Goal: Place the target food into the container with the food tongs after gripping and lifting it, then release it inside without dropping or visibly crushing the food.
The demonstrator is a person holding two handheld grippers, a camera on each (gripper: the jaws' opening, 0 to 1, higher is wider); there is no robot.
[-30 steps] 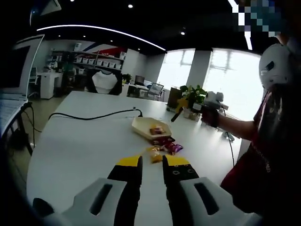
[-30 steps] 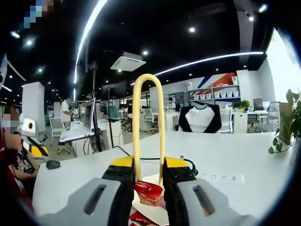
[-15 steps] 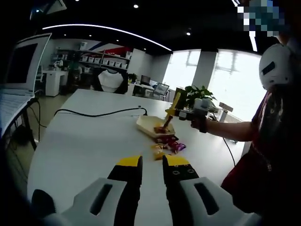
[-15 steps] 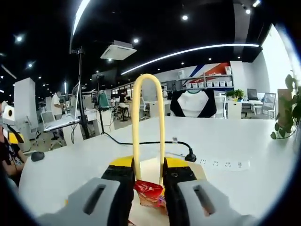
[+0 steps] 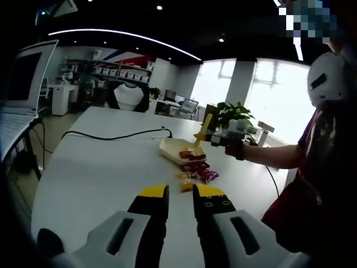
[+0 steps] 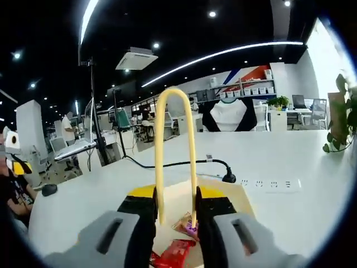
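A cream tray (image 5: 172, 148) sits mid-table with wrapped snacks in it. Loose snack packets, one yellow (image 5: 184, 182) and one purple (image 5: 207, 175), lie just in front of it. My right gripper (image 5: 224, 137) hovers at the tray's right side, shut on yellow food tongs (image 5: 199, 137) that dip over it. In the right gripper view my right gripper (image 6: 175, 192) holds the tongs (image 6: 159, 167) over the tray (image 6: 237, 196). The tong tips are spread; a red packet (image 6: 174, 254) and a gold packet (image 6: 186, 223) lie below them. My left gripper (image 5: 180, 191) hangs back, narrowly open and holding nothing.
A black cable (image 5: 111, 135) runs across the white table to a plug (image 6: 227, 178) beside a white power strip (image 6: 271, 183). A potted plant (image 5: 228, 111) stands behind the tray. A person in red (image 5: 315, 184) stands at the right. A mouse (image 6: 49, 190) lies at the far left.
The tongs moved over the tray with the red packet between their tips. The tips have now spread and the red packet lies in the tray. My left gripper stayed put.
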